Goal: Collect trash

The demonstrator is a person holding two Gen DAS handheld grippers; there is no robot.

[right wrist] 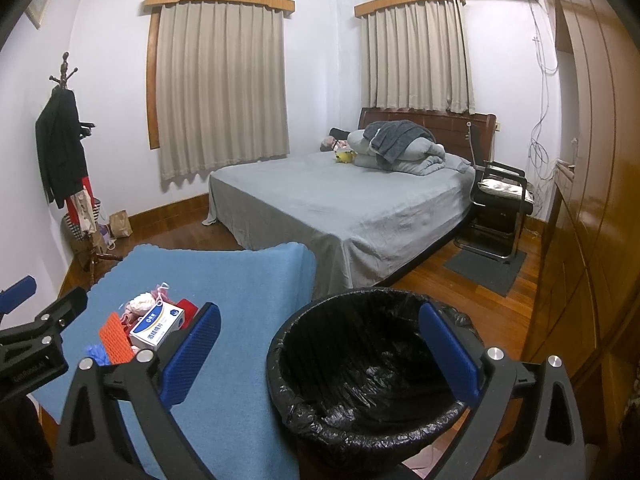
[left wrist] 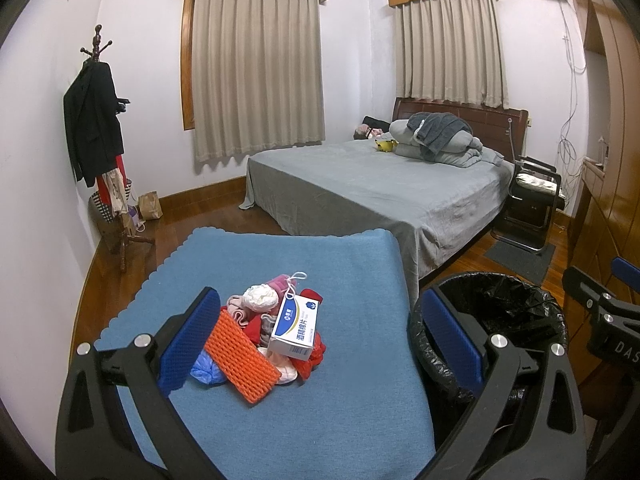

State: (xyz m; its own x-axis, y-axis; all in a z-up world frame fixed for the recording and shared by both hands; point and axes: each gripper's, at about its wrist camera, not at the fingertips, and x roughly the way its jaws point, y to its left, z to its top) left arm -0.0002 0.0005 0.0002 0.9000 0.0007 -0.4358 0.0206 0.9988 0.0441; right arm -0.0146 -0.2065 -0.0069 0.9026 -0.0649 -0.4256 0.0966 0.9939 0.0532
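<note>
The bin [right wrist: 372, 364], black-lined and seemingly empty, stands on the floor at 3 o'clock of the blue tabletop [left wrist: 280, 400]; the trash pile [left wrist: 272, 328] lies on it at 12 o'clock of the left tool [left wrist: 316, 344], which is released and nearer; the orange mesh strip [left wrist: 240, 358] runs 11-to-5; the right tool [right wrist: 320, 354], released, holds nothing above the bin.

Matt blue cloth mat [left wrist: 320, 264]; glossy crinkled black plastic bin liner [right wrist: 372, 380]; polished wood floor [right wrist: 476, 300].
</note>
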